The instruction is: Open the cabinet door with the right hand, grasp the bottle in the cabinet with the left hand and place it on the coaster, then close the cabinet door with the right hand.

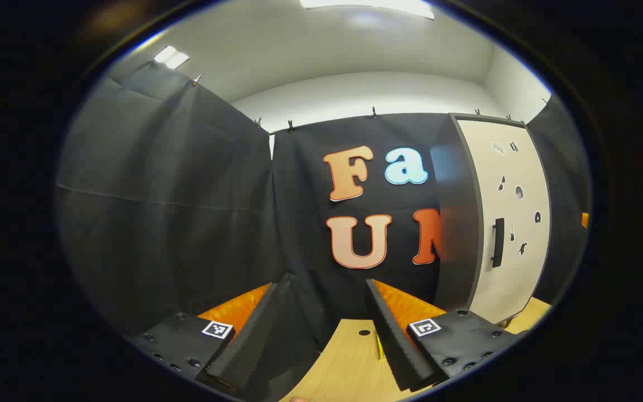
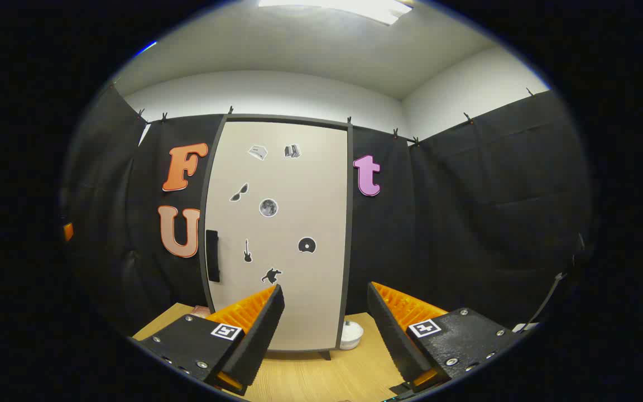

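A tall cabinet with a pale door (image 2: 279,234) stands on the wooden table, its door closed; small stickers dot the door and a dark handle (image 2: 212,255) sits on its left edge. In the left gripper view the same cabinet (image 1: 508,223) is at the far right, with its handle (image 1: 498,242) visible. My right gripper (image 2: 324,312) is open, facing the door from a short distance, nothing between its fingers. My left gripper (image 1: 327,304) is open too, pointing at the black cloth wall left of the cabinet. A pinkish flat thing (image 2: 200,310), perhaps the coaster, peeks out left of the cabinet.
A white round object (image 2: 350,334) lies on the table (image 2: 310,379) by the cabinet's right foot. A small dark hole (image 1: 364,333) and a thin yellow item (image 1: 380,346) mark the tabletop in the left gripper view. Black cloth walls enclose the booth.
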Demonstrator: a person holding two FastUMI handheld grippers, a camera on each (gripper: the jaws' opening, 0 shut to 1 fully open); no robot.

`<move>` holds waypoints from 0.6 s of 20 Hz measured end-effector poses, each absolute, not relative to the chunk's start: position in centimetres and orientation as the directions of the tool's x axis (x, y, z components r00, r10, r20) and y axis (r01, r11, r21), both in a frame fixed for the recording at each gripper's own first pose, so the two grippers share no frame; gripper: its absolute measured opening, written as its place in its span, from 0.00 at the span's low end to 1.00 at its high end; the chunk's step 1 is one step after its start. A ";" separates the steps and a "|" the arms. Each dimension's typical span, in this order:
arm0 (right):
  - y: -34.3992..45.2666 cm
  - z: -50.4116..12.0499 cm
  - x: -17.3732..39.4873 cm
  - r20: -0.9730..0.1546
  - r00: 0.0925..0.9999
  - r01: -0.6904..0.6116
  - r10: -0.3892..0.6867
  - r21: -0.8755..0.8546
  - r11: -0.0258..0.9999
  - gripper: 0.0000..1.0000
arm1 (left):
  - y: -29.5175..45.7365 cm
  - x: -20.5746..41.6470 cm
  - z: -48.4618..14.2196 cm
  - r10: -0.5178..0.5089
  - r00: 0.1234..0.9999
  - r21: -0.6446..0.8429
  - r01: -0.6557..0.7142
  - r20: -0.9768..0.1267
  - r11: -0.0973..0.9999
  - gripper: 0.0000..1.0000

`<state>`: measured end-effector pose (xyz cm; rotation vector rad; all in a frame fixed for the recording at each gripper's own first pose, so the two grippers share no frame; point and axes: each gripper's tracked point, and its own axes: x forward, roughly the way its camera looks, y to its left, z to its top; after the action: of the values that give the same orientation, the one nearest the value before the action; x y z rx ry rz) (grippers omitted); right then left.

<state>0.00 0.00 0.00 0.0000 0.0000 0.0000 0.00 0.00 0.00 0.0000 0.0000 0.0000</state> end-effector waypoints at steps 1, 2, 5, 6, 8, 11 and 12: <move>0.0 0.0 -0.1 0.000 1.000 0.003 -0.003 -0.001 1.000 0.93 | -0.1 0.2 0.0 -0.004 1.000 -0.002 0.004 0.001 1.000 0.98; 0.0 0.0 -0.1 0.000 1.000 0.003 -0.003 -0.001 1.000 0.93 | -0.1 0.2 0.0 -0.006 1.000 -0.003 0.006 0.001 1.000 0.99; 0.0 0.1 -0.1 0.001 1.000 0.005 -0.005 0.002 1.000 0.93 | -0.1 0.2 0.0 -0.008 1.000 -0.003 0.008 0.003 1.000 0.98; -0.1 0.1 -0.1 0.002 1.000 0.007 -0.008 0.001 1.000 0.93 | -0.3 0.2 0.1 -0.010 1.000 -0.006 0.010 0.003 1.000 0.98; -0.1 0.2 -0.2 0.005 1.000 0.010 -0.010 -0.003 1.000 0.93 | -0.4 0.3 0.1 -0.012 1.000 -0.008 0.012 0.003 1.000 0.98; -0.3 0.3 -0.3 0.004 1.000 0.011 -0.011 -0.002 1.000 0.93 | -0.3 0.3 0.1 -0.014 1.000 -0.005 0.014 0.002 1.000 0.98; -0.3 0.3 -0.3 0.004 1.000 0.013 -0.013 -0.003 1.000 0.93 | -0.3 0.3 0.2 -0.015 1.000 -0.006 0.015 0.004 1.000 0.98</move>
<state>-0.31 -0.25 0.34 -0.0028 -0.0044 -0.0126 0.32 -0.32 0.19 -0.0058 -0.0036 -0.0146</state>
